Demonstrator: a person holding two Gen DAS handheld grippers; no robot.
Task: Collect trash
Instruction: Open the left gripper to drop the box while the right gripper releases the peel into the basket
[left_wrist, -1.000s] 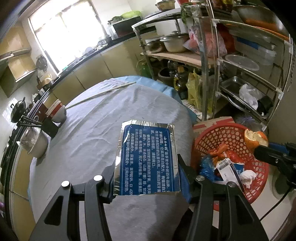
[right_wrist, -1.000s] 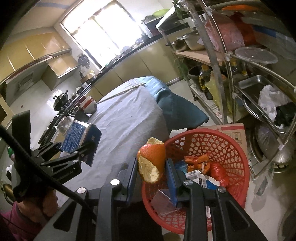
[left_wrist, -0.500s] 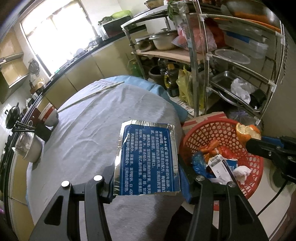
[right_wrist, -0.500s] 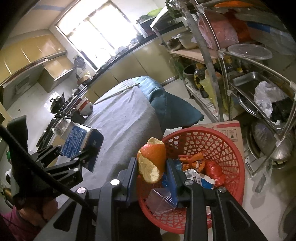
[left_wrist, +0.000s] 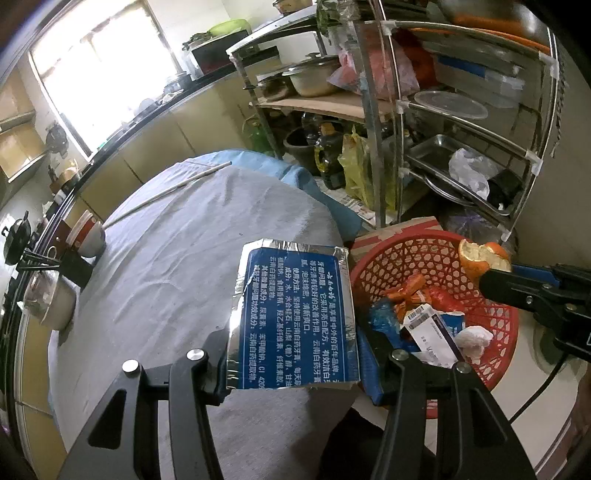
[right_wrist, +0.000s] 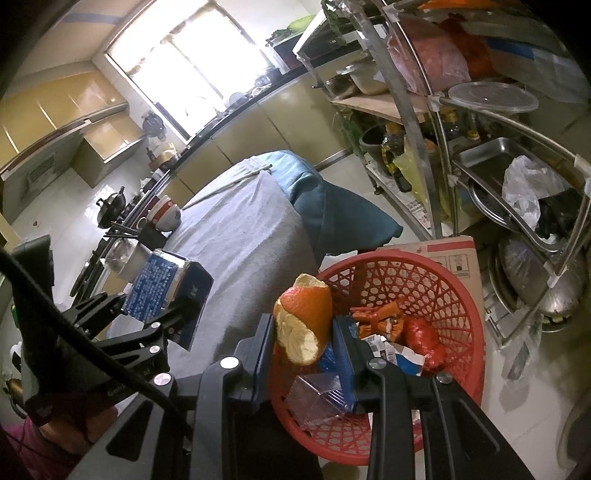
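we see a big tabletop (left_wrist: 177, 280) with a grey cloth on it. beside it, down on the floor, sits a red basket (right_wrist: 439, 284) with wrappers and paper trash already in it.

our left gripper (left_wrist: 291, 354) is pinching a blue and silver box (left_wrist: 295, 317) across its sides. the box hangs over the edge of the tabletop, just beside the basket, not over it yet.

our right gripper (right_wrist: 304, 339) is pressed tight on a piece of orange peel (right_wrist: 304, 325). the peel is up over the near side of the basket, so we think it is ready to drop.

what could go wrong? the box looks shiny and a bit squashed, so it could slip out or get crushed more if we squeeze hard. if we let it go here, it could land on the tabletop or the floor. the peel is near the rim, so it could bounce out. our two grippers are close, so they might bump.
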